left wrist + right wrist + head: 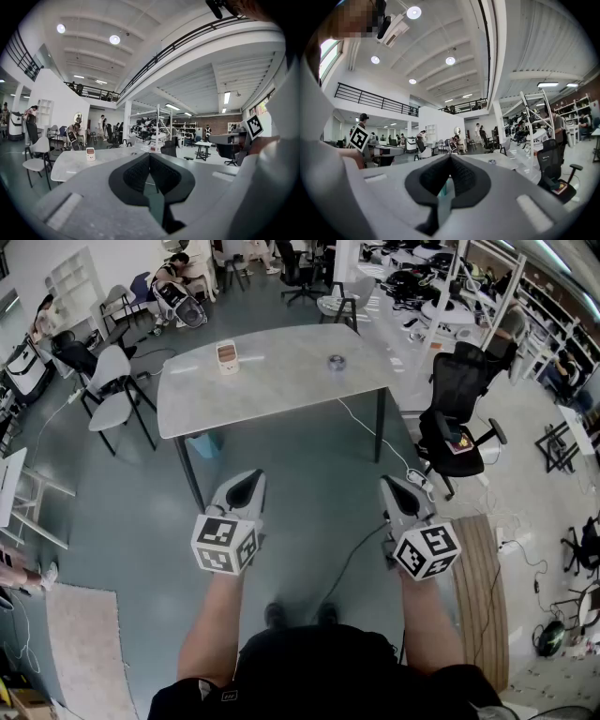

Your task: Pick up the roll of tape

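The roll of tape (337, 362) is small and grey-blue and lies on the far right part of the pale table (272, 390). In the right gripper view the tape (492, 161) shows as a small ring on the tabletop, well ahead. My left gripper (248, 482) and right gripper (389, 486) hang side by side over the floor, short of the table's near edge and well away from the tape. Both point level toward the table. The left gripper (150, 157) has its dark pads together with nothing held. The right gripper (450, 157) is likewise shut and empty.
A small white device (227, 356) stands on the table's far left part. A grey chair (112, 390) is left of the table and a black office chair (459, 427) to its right. A cable (361, 549) runs over the floor, and a wooden board (483, 587) lies at right.
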The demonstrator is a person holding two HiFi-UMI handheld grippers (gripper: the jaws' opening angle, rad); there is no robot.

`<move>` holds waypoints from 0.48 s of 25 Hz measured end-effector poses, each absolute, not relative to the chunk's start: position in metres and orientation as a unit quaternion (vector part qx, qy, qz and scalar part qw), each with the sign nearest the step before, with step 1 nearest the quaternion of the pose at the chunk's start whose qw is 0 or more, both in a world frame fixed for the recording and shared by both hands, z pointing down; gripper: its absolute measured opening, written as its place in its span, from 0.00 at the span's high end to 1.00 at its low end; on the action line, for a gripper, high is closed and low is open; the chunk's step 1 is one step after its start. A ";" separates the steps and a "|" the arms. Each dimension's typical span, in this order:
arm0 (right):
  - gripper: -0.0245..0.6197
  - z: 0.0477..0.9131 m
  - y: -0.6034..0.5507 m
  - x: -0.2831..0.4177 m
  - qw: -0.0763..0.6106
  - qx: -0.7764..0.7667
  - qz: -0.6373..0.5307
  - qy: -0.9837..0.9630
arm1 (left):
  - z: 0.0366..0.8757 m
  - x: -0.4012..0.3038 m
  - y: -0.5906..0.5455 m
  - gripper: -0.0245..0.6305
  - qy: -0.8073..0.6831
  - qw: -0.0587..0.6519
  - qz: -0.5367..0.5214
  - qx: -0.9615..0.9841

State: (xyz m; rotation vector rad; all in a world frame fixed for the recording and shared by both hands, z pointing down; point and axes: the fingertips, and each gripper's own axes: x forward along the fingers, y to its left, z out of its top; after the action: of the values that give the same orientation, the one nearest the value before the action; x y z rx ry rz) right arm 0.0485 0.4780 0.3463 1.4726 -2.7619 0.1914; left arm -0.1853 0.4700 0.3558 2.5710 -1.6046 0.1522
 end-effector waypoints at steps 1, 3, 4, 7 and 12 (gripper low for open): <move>0.96 0.347 0.478 0.049 0.003 0.469 0.062 -0.881 | 0.357 -0.184 0.470 0.96 -0.527 0.054 0.051 0.846; 0.96 0.348 0.477 0.052 0.002 0.468 0.063 -0.881 | 0.359 -0.180 0.470 0.96 -0.526 0.056 0.052 0.847; 0.96 0.349 0.476 0.055 0.002 0.467 0.063 -0.882 | 0.359 -0.177 0.470 0.96 -0.526 0.056 0.053 0.847; 0.96 0.349 0.472 0.064 0.002 0.466 0.063 -0.883 | 0.361 -0.166 0.467 0.96 -0.524 0.059 0.056 0.848; 0.96 0.353 0.473 0.079 -0.005 0.463 0.069 -0.884 | 0.365 -0.151 0.470 0.96 -0.526 0.063 0.065 0.846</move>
State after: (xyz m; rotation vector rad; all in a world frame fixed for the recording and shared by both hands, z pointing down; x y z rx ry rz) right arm 0.0792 0.4731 0.3531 1.4583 -2.7844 0.2177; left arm -0.1514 0.4695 0.3649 2.5555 -1.5897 0.1966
